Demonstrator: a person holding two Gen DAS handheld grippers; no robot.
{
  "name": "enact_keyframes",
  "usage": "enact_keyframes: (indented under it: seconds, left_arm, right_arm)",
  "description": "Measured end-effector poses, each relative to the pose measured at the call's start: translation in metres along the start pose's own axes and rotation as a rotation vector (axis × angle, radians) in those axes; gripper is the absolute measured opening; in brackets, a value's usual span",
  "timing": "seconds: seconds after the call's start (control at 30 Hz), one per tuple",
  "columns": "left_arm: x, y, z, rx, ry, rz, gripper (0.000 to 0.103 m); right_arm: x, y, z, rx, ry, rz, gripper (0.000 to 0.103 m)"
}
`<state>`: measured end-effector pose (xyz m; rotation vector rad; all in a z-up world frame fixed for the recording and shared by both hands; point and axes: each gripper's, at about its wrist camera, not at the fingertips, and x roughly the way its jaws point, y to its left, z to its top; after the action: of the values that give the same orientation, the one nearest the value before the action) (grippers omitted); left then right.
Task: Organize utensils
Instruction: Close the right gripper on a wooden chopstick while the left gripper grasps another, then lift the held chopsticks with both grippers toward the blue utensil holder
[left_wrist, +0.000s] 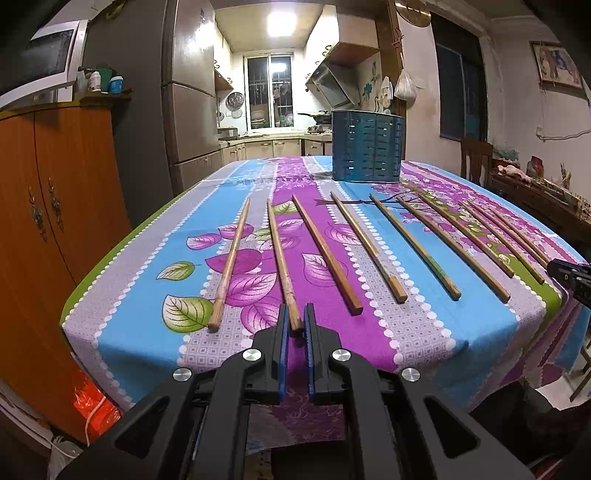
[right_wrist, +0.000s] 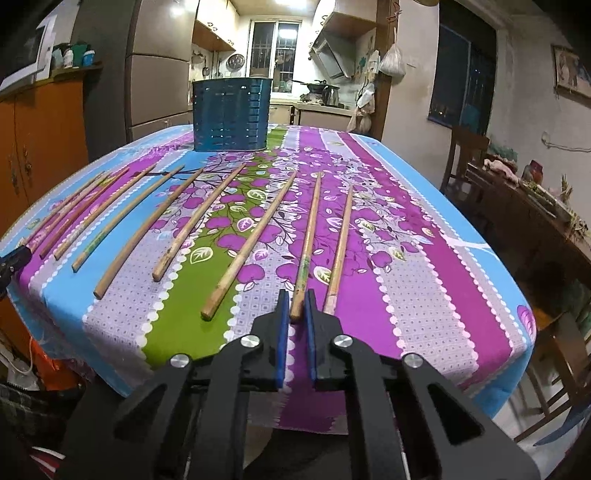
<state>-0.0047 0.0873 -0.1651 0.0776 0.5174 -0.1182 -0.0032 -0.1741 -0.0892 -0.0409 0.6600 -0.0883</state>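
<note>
Left gripper (left_wrist: 295, 319) pinched on second wooden chopstick from left (left_wrist: 280, 258); right gripper (right_wrist: 297, 304) clamped on second-from-right chopstick (right_wrist: 308, 243). Only right view shows dark chairs (right_wrist: 465, 155); only left shows whole orange cabinet (left_wrist: 55, 221). Row lies on floral tablecloth (left_wrist: 147, 343); blue slotted holder (left_wrist: 365, 147) behind; kitchen beyond.

Your table (left_wrist: 122, 332) wears a tablecloth (left_wrist: 424, 332) striped in blue, purple, grey and green, printed with leaves. On it, at the far end, stands the blue slotted utensil holder (left_wrist: 366, 146). On your side of that holder, wooden chopsticks (left_wrist: 327, 254) lie spread in a row, their thin tips pointing toward the holder and their thick ends toward the near edge.
</note>
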Motion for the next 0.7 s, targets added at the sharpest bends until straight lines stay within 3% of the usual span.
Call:
enact_keyframes:
  seconds: [0.4, 0.7]
  left_arm:
    - [-0.023, 0.009, 0.023, -0.005, -0.055, 0.003, 0.008]
    - [-0.050, 0.017, 0.058, -0.011, -0.132, -0.005, 0.008]
  right_arm:
    - [-0.042, -0.015, 0.025, 0.051, -0.142, 0.002, 0.005]
    - [-0.081, -0.019, 0.068, -0.007, -0.337, -0.006, 0.005]
